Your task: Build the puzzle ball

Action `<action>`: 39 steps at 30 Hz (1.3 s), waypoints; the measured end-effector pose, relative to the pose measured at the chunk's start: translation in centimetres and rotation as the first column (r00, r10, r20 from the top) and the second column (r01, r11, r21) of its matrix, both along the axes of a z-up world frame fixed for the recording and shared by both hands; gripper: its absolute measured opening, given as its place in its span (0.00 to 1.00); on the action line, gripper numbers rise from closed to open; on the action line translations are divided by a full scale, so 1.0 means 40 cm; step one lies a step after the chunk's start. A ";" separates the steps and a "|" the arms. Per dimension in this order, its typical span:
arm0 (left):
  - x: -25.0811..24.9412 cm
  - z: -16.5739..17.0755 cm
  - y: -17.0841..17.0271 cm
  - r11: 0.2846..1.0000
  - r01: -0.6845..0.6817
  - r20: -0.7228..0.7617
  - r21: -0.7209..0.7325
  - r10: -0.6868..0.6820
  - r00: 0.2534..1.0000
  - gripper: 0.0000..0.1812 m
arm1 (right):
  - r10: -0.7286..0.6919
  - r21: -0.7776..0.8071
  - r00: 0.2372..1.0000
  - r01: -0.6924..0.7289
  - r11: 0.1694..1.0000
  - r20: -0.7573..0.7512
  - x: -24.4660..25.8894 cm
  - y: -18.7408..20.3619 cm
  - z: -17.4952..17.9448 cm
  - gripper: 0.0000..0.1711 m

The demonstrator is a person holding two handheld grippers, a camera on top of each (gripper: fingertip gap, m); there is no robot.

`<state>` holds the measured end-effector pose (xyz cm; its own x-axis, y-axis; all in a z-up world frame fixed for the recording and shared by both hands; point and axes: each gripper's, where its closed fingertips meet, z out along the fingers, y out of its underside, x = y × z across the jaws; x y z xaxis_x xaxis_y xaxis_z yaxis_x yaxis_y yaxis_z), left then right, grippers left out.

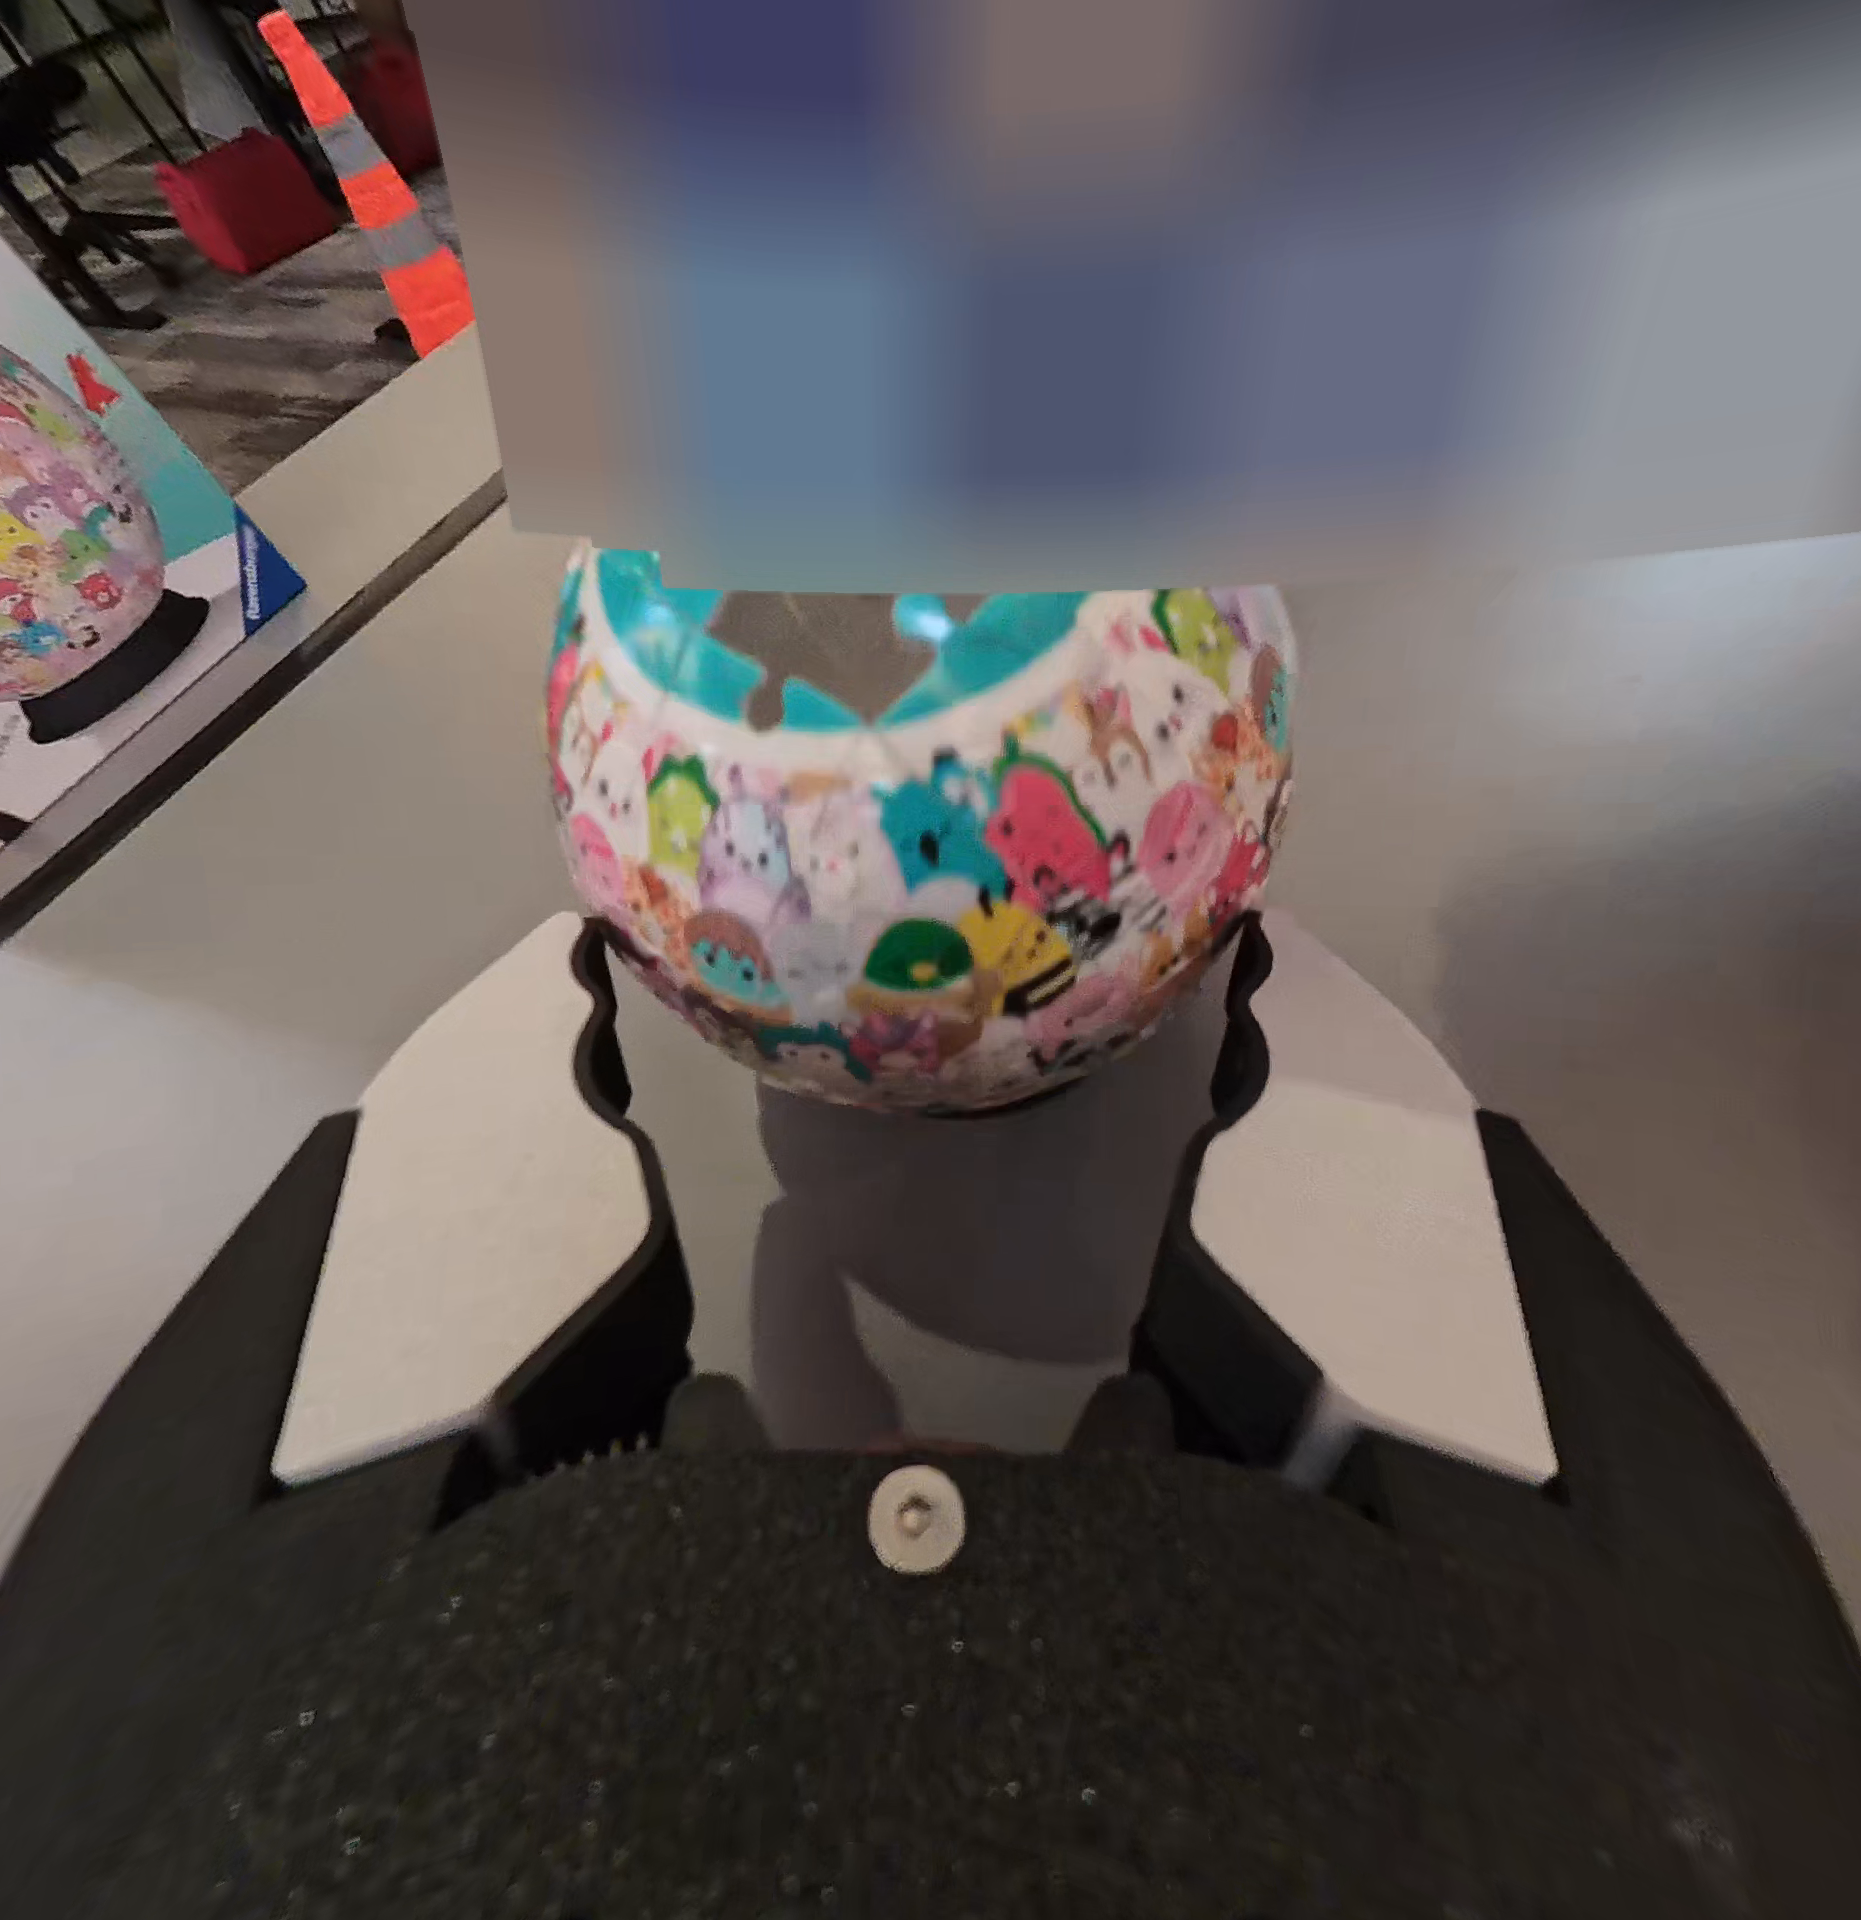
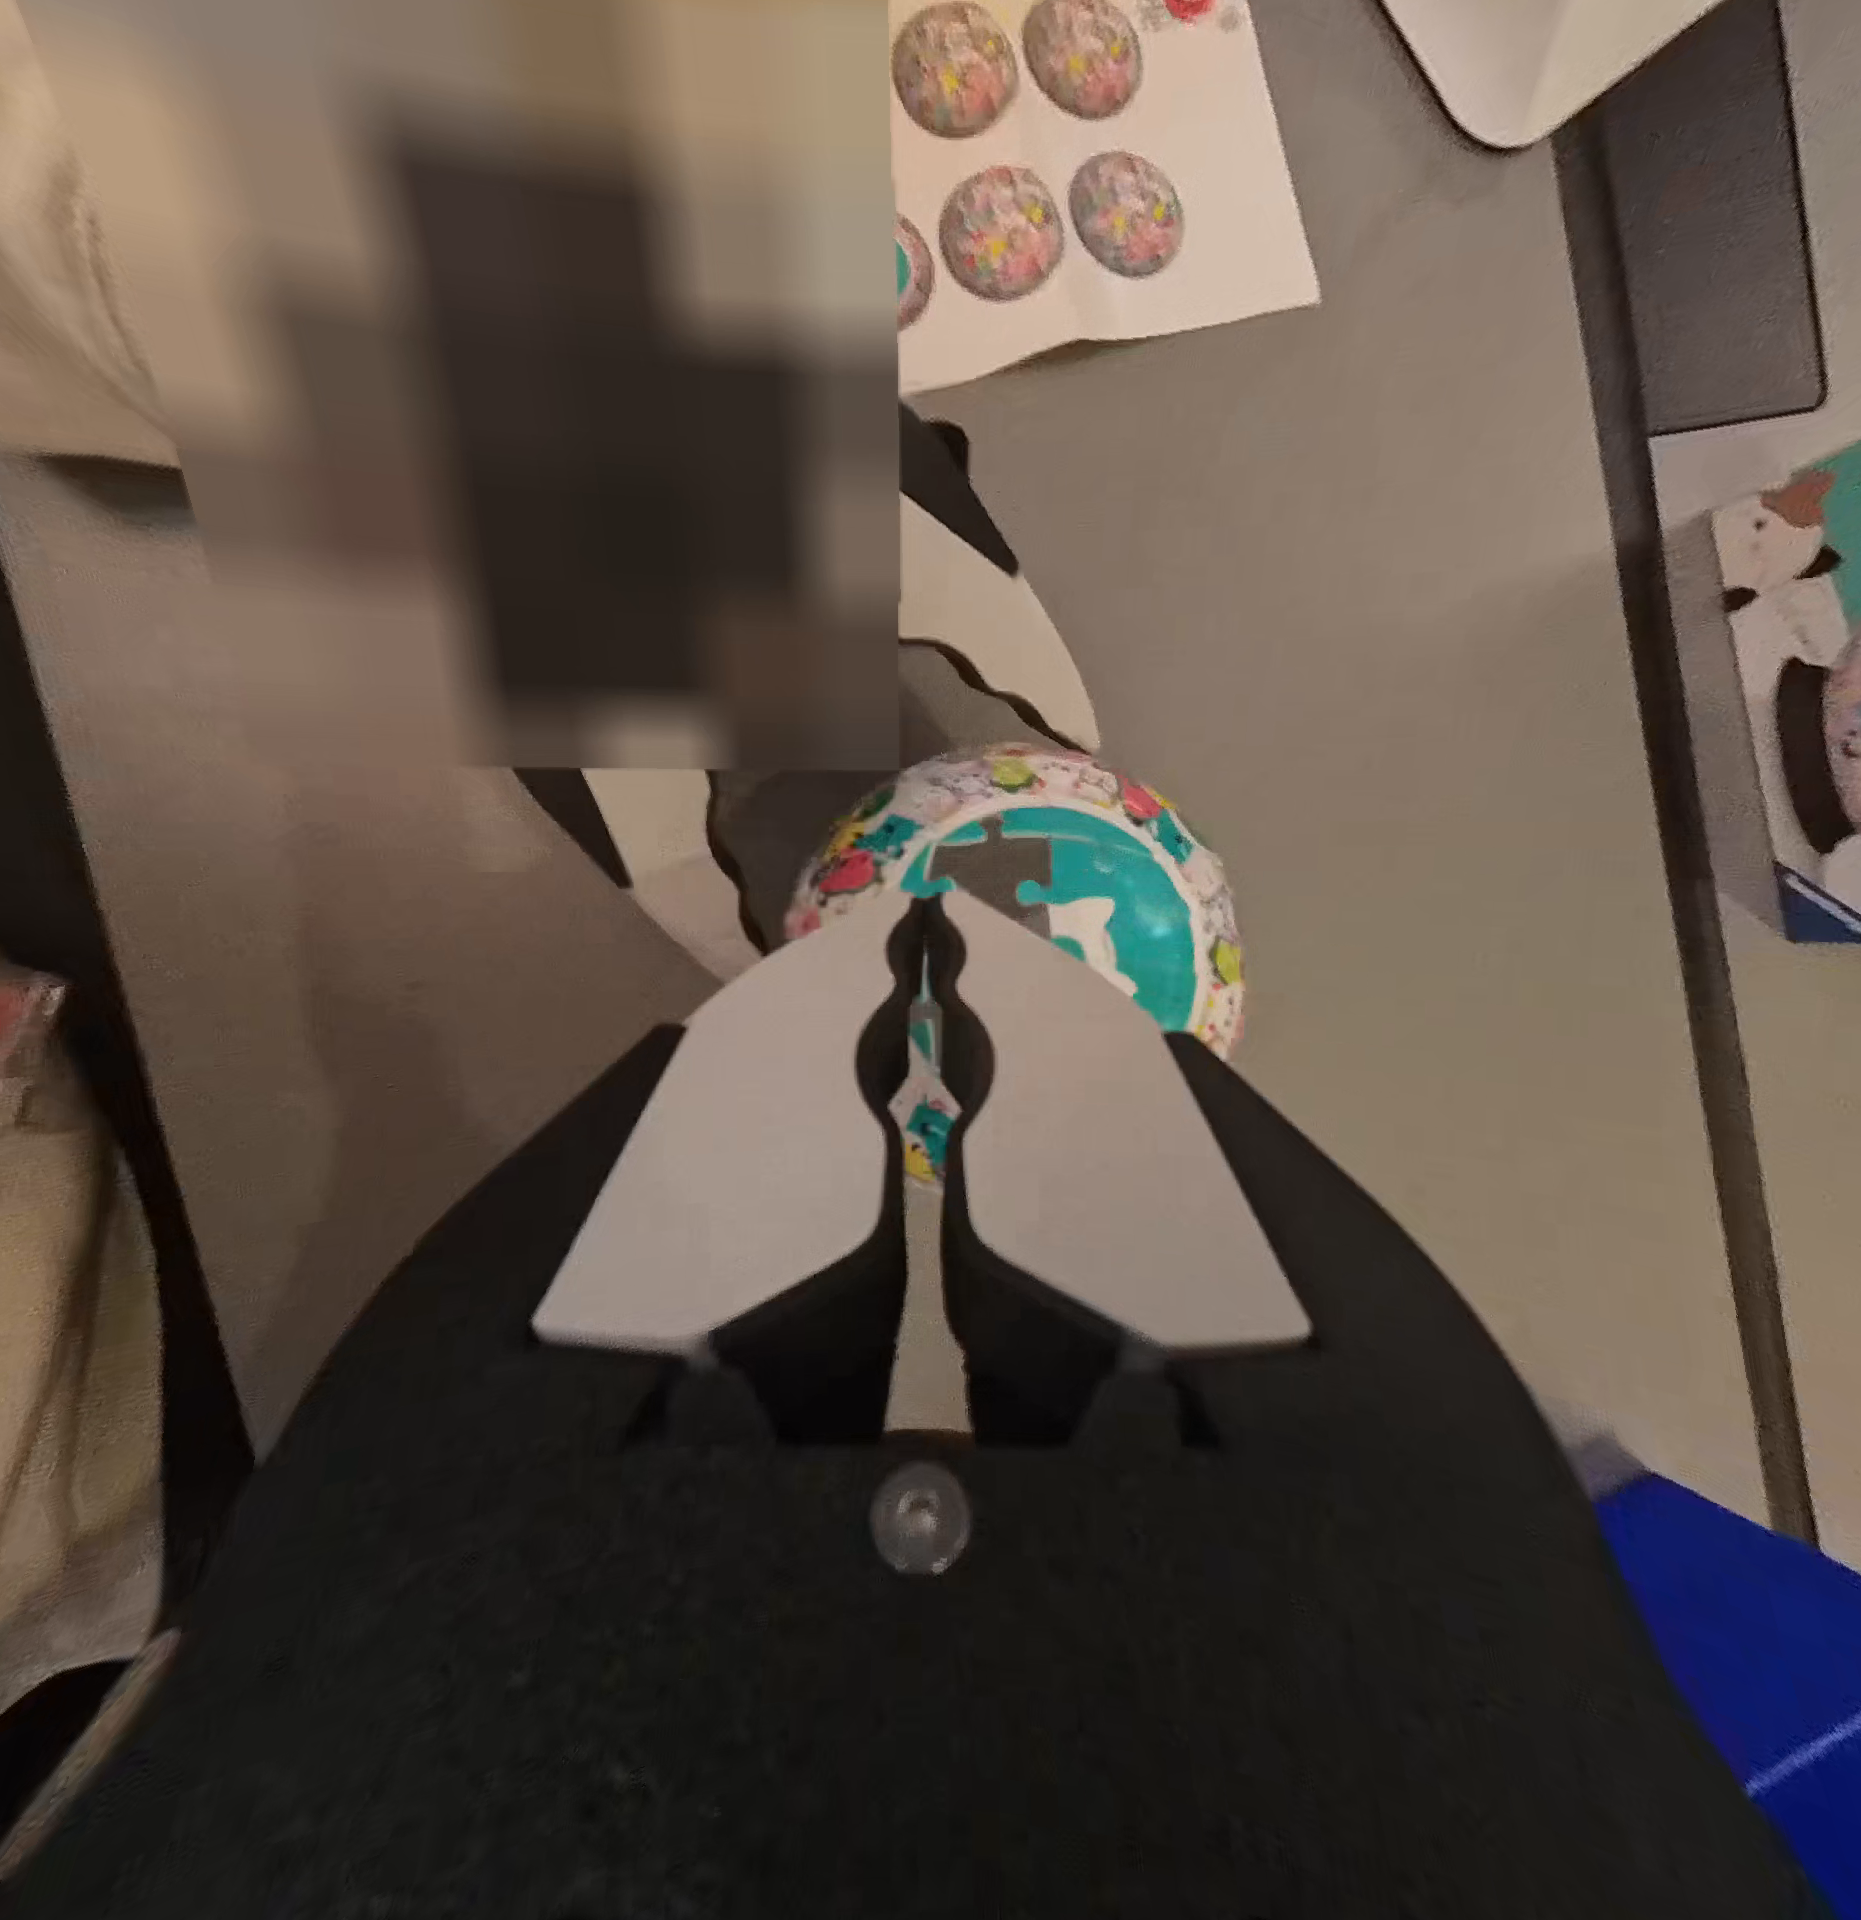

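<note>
The half-built puzzle ball (image 1: pixel 921 831) is an open bowl, with colourful cartoon animals outside and teal inside. A jagged gap shows in its far wall. My left gripper (image 1: pixel 921 940) is shut on the ball's lower sides and holds it a little above the pale table (image 1: pixel 282 883). In the right wrist view the ball (image 2: pixel 1113 883) lies just beyond my right gripper (image 2: pixel 931 914). The right gripper is shut on a thin puzzle piece (image 2: pixel 924 1122), seen edge-on between the fingers. The left gripper's fingers (image 2: pixel 1009 665) show behind the ball.
The puzzle box (image 1: pixel 74 623) lies at the left on an adjoining table and also shows in the right wrist view (image 2: pixel 1819 707). An instruction sheet (image 2: pixel 1082 177) with ball pictures lies beyond the ball. An orange cone (image 1: pixel 386 208) and a red cube (image 1: pixel 251 197) stand on the floor. A blue object (image 2: pixel 1757 1662) sits at the lower right. There is about 9 cm between the tips of the two grippers.
</note>
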<state>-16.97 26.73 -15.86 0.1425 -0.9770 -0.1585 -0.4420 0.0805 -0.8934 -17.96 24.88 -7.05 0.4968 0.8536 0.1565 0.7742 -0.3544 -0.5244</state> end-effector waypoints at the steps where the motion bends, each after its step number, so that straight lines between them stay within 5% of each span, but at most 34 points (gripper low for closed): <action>1: -0.001 0.010 -0.002 1.000 -0.001 0.018 -0.022 0.001 1.000 0.61 | -0.011 0.010 1.000 0.011 1.000 -0.001 0.009 0.004 -0.003 0.00; 5: 0.000 0.023 -0.004 1.000 -0.001 0.033 0.003 0.001 0.999 0.60 | -0.040 -0.087 0.999 0.041 0.995 0.007 0.018 0.001 -0.057 0.17; 9: -0.002 0.018 -0.002 1.000 -0.002 0.030 0.002 0.002 1.000 0.60 | -0.045 -0.127 0.998 0.050 0.991 0.041 0.020 0.010 -0.073 0.19; 24: 0.006 -0.002 -0.010 0.997 -0.004 -0.011 0.079 0.005 1.000 0.58 | 0.046 0.002 0.971 -0.048 0.999 0.235 -0.008 -0.023 -0.102 0.09; 32: 0.002 -0.013 -0.004 0.998 -0.017 -0.026 0.064 0.019 1.000 0.55 | 0.042 0.063 0.980 -0.055 0.997 0.197 -0.022 -0.038 -0.113 0.05; 36: -0.037 0.024 0.004 0.998 0.007 0.030 0.060 -0.008 1.000 0.48 | 0.141 0.189 0.919 -0.222 0.956 0.367 0.013 -0.062 -0.123 0.05; 39: -0.071 0.058 0.014 0.999 0.040 0.091 -0.008 -0.039 0.995 0.49 | 0.238 0.273 0.792 -0.450 0.850 0.562 0.048 -0.085 -0.158 0.04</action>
